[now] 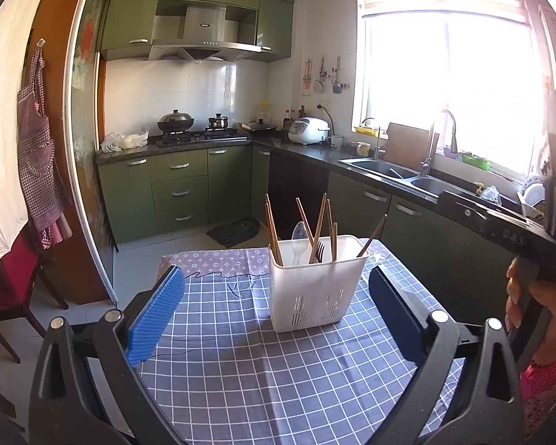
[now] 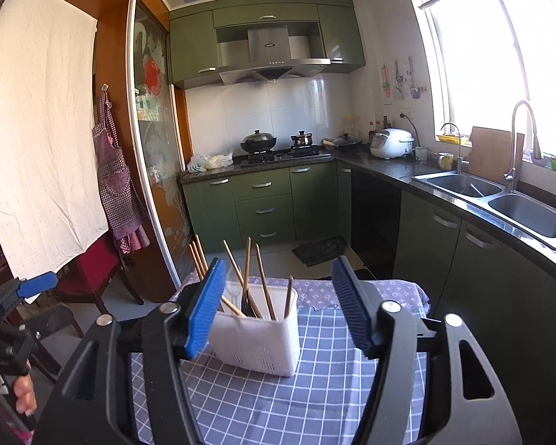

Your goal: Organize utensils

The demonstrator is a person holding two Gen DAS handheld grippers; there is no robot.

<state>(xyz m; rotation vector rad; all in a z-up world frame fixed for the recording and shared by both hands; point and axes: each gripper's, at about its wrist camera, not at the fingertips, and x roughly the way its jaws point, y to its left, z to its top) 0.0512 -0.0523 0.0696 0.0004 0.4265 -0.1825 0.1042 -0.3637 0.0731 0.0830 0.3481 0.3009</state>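
A white plastic utensil holder (image 1: pixel 312 289) stands on the blue checked tablecloth (image 1: pixel 241 371). It holds several wooden chopsticks (image 1: pixel 318 228), a white spoon (image 1: pixel 299 239) and a dark fork (image 1: pixel 319 251). My left gripper (image 1: pixel 278 315) is open and empty, raised just in front of the holder. In the right wrist view the holder (image 2: pixel 257 337) sits between the fingers, nearer the left pad (image 2: pixel 205 309). My right gripper (image 2: pixel 278 307) is open and empty, above and before it. The left gripper (image 2: pixel 15 296) shows at the far left there.
The table's far edge has a grey patterned cloth (image 1: pixel 218 261). A red chair (image 1: pixel 7 289) stands left of the table. Green kitchen cabinets (image 1: pixel 181 193), a stove with pots (image 1: pixel 196 129) and a steel sink (image 1: pixel 396 174) lie beyond.
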